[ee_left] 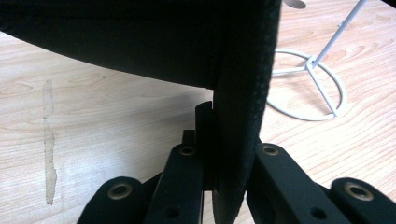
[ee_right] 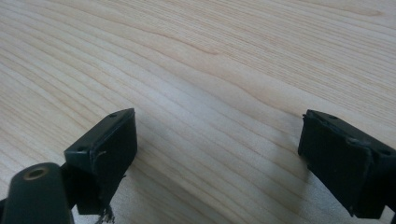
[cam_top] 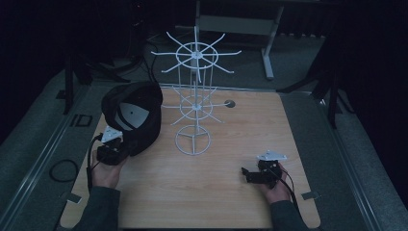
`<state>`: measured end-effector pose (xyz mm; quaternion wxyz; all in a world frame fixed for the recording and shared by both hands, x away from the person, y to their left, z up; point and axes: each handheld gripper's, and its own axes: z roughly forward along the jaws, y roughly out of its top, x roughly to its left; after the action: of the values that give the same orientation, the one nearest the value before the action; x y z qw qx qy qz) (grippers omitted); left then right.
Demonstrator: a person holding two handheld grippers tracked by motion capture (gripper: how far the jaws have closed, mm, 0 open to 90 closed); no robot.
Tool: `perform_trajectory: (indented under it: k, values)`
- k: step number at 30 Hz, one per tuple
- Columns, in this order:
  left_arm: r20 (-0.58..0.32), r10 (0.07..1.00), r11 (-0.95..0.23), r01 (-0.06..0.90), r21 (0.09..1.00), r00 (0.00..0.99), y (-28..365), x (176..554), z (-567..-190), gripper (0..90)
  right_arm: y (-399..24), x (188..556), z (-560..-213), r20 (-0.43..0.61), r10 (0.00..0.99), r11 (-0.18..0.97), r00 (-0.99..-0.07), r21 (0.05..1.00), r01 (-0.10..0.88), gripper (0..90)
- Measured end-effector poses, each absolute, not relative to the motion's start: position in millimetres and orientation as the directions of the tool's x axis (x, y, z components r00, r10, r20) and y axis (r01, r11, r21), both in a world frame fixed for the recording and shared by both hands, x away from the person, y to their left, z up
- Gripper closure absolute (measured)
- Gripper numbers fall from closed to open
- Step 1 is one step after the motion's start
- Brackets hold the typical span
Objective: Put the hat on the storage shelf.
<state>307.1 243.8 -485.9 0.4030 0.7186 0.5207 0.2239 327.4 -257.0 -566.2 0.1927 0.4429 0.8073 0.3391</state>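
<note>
Left gripper (cam_top: 111,147) is pinched on the black cap (cam_top: 136,111): in the left gripper view the jaws are pressed onto the cap's brim edge (ee_left: 243,116), fabric sandwiched between them, no gap visible. Cap is held up off the table (cam_top: 231,202), opening facing the camera in the high view, pale lining showing inside.

Landmark = white wire rack (cam_top: 194,96), standing at the table's far middle.

- Cap: just left of the rack, near its lower tier of hooks, not touching as far as I can tell. Cap's right edge sits close to the rack's round base ring (ee_left: 310,86); the left gripper view shows a strip of bare wood between brim and ring.
- Left gripper: left of and nearer than the rack base, close to the table's left edge. Little room leftward before the edge; open wood on the near side.
- Right gripper (cam_top: 250,174): right of and well nearer than the rack, well apart from it and from the cap. Jaws spread wide, nothing between them, bare wood under them in the right gripper view (ee_right: 215,140). It hangs low over the table, near the right near corner.
- Open room: wide bare stretch of table between the rack base and the near edge, and between the two grippers. Right of the rack is also bare apart from a small round grommet (cam_top: 229,103) near the far edge.
- Rack's upper hooks spread out past the base on all sides, and the far ones overhang the table's far edge.
</note>
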Motion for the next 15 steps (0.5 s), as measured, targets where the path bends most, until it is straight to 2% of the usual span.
perform_trajectory:
  k: [15]
  values:
    - [-0.071,0.932,-0.148,0.551,0.821,0.356,239.2,307.8,-467.5,86.7,-256.8,327.3,-566.2,-0.009,0.847,0.376,-0.532,0.719,0.585,11.5]
